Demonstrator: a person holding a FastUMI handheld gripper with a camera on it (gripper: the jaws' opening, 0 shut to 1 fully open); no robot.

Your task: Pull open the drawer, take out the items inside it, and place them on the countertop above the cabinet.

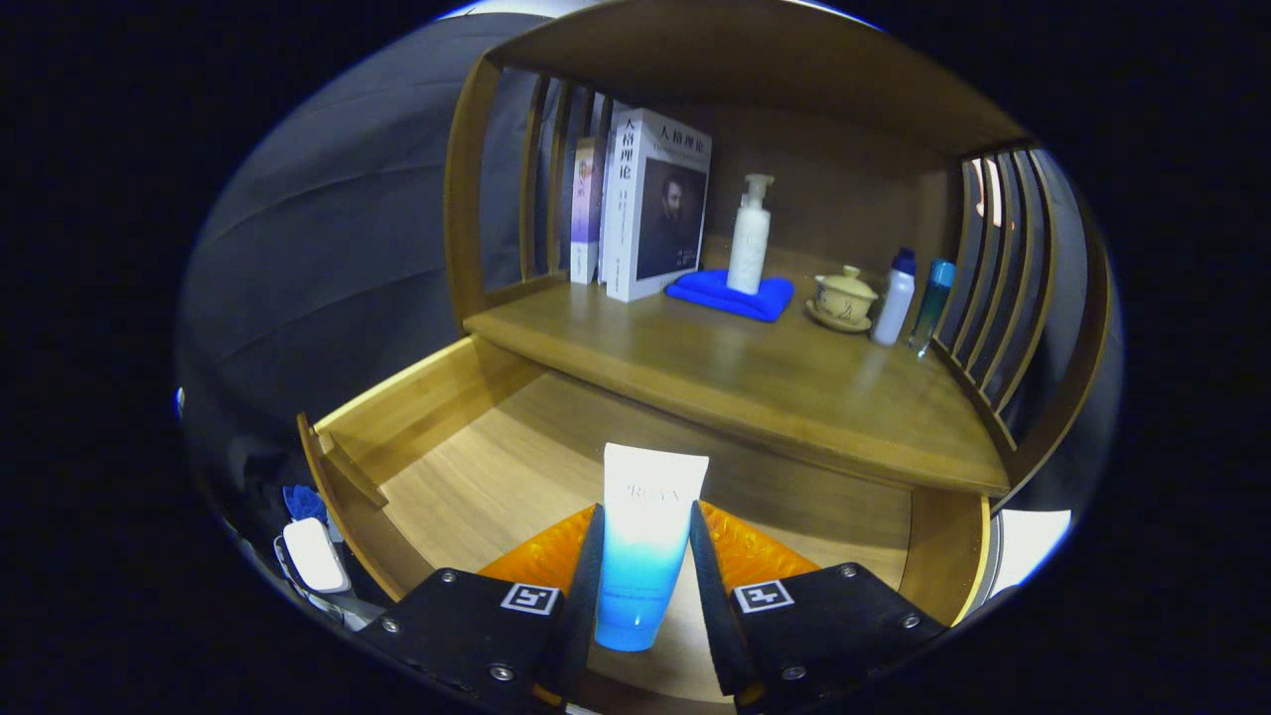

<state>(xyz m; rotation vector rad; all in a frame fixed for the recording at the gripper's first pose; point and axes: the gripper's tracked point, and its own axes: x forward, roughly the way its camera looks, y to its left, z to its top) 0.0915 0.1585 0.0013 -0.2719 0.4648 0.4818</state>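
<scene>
Gripper view: fingers (643, 576) clamp the tube (645, 546) upright over the open drawer (477, 457), near the worktop (755, 377)

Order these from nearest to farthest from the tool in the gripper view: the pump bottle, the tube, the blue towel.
1. Tube: between the fingers of the tool, over the open drawer.
2. Blue towel: on the countertop, beyond.
3. Pump bottle: standing on the towel's back part.

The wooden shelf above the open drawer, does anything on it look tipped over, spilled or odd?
Nothing stands out. The books, white pump bottle on the folded blue cloth, lidded teacup and two slim bottles all stand upright. The gripper holds a white-and-blue tube over the drawer.
</scene>
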